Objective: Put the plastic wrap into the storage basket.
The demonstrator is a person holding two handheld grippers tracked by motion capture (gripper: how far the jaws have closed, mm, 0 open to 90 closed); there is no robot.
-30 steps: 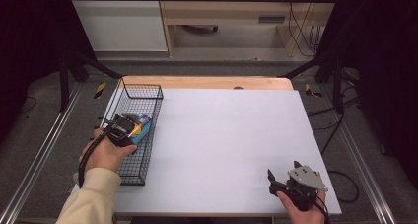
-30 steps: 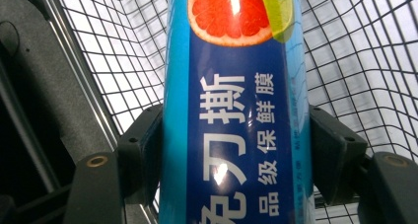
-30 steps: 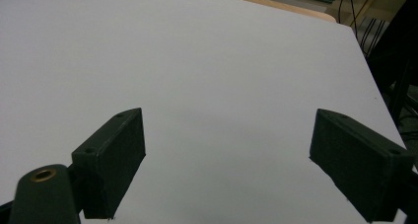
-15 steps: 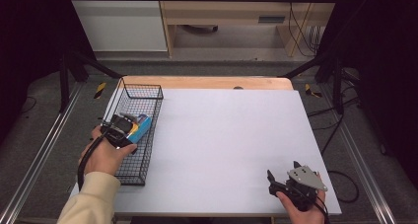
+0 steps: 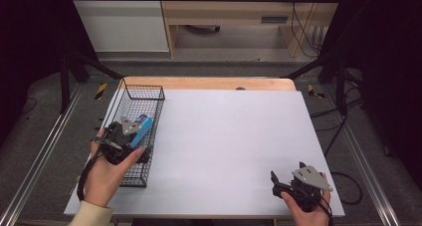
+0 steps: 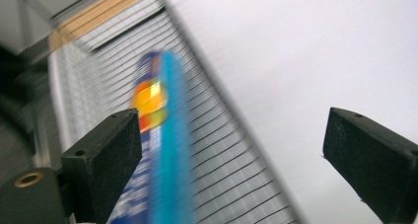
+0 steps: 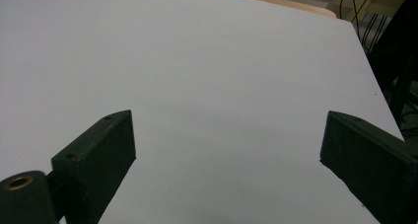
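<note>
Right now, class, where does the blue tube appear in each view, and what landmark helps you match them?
High view: blue tube left of centre, inside the wire basket.
Left gripper view: tube lower left, by the left pad.
Right gripper view: not in it.
Shared landmark: the white tabletop.

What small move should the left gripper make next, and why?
Probably lift clear of the wire basket. The left gripper has just been opening; its fingers stand wide, and the blue tube lies loose in the basket beside one of them, so it appears released.
</note>
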